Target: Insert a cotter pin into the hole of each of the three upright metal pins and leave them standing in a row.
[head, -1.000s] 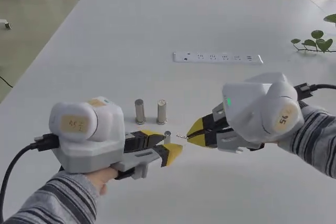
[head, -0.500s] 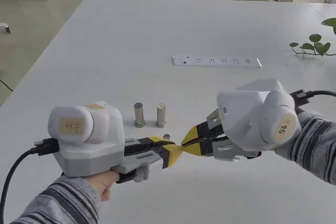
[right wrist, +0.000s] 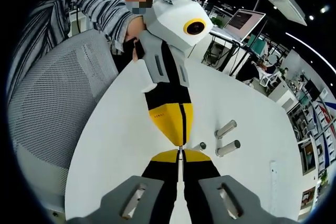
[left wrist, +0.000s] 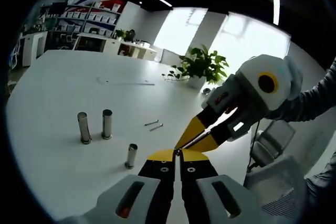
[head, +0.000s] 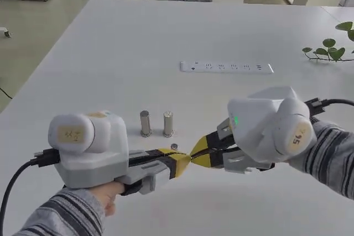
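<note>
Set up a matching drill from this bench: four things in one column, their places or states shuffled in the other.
1 power strip
2 plant
3 short metal pin
4 cotter pin

A gripped in the right claw
B lying flat midway across the table
C upright, in front of two tall metal pins
D at the table's far right

Pairs: 1-B, 2-D, 3-C, 4-A.

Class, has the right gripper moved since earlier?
Yes: against the upright pins, the right gripper shifted toward the left gripper, tips now meeting.

Power strip [head: 226, 67] and plant [head: 327, 50] on table [head: 138, 53]
</note>
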The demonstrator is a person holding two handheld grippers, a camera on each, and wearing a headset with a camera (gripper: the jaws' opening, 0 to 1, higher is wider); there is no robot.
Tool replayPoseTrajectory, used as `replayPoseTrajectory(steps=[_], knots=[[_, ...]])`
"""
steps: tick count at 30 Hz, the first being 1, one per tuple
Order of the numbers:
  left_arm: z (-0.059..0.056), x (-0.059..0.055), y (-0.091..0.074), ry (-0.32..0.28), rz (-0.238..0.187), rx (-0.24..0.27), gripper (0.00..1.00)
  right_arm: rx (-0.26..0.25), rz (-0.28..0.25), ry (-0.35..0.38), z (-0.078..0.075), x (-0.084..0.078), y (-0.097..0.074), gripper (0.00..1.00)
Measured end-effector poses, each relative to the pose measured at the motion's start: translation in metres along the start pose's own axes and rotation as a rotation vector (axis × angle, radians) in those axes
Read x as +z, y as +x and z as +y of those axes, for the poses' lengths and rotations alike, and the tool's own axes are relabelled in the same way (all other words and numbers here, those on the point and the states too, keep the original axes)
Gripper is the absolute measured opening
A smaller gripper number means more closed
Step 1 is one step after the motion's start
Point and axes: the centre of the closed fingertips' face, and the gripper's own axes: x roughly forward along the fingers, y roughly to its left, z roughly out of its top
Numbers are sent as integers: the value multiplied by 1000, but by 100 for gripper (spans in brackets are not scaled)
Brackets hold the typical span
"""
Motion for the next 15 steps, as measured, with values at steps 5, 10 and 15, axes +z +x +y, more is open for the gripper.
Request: replayPoseTrajectory(steps=[5, 10, 15], knots=[[-3, -1, 0, 62, 3, -14, 0, 38, -28, 142, 6, -2, 1, 0], [-4, -4, -1, 126, 21, -31, 0, 60, -87, 274, 9, -5, 3, 0], [-7, -12, -5, 202, 41, -55, 0, 107, -157, 458, 15, -6, 2, 6]])
